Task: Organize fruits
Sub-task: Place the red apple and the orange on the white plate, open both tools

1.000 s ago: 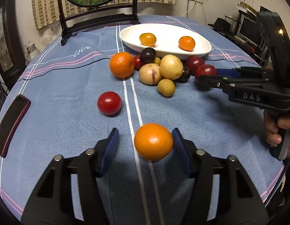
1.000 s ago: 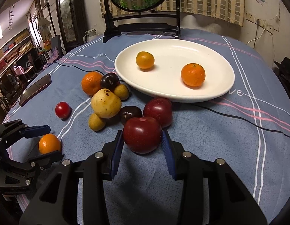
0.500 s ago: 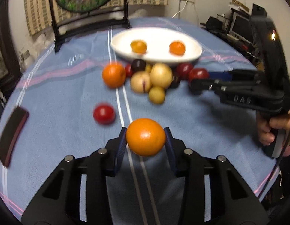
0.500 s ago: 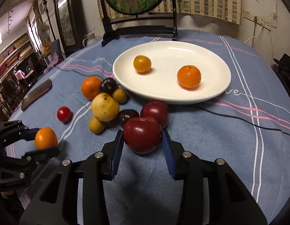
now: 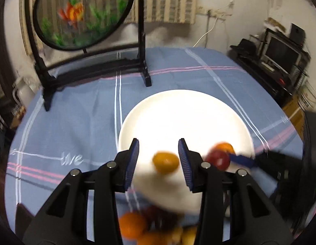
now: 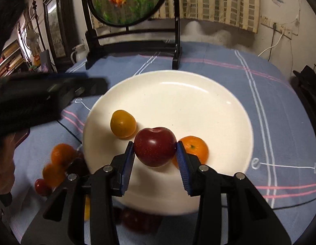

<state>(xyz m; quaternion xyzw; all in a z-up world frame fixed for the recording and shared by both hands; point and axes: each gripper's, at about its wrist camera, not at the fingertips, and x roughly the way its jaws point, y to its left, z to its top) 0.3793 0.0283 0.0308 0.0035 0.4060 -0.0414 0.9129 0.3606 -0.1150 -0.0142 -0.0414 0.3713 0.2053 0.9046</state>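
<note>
While right gripper (image 6: pixel 155 149) clamps plum (image 6: pixel 155 140) low over plate (image 6: pixel 198 102), left gripper (image 5: pixel 158 149) hovers alongside, fingers parted, empty. Grippers may collide; released plum may roll, knock orange (image 6: pixel 195 150).

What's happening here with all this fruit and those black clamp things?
A person with tongs in each hand is sorting fruit onto a white plate. The right tongs grip a dark red fruit just above the plate, near a yellow fruit and an orange lying on it. The left tongs hang over the plate's edge, jaws apart, gripping nothing visible. Loose fruit lies on the blue cloth.
</note>
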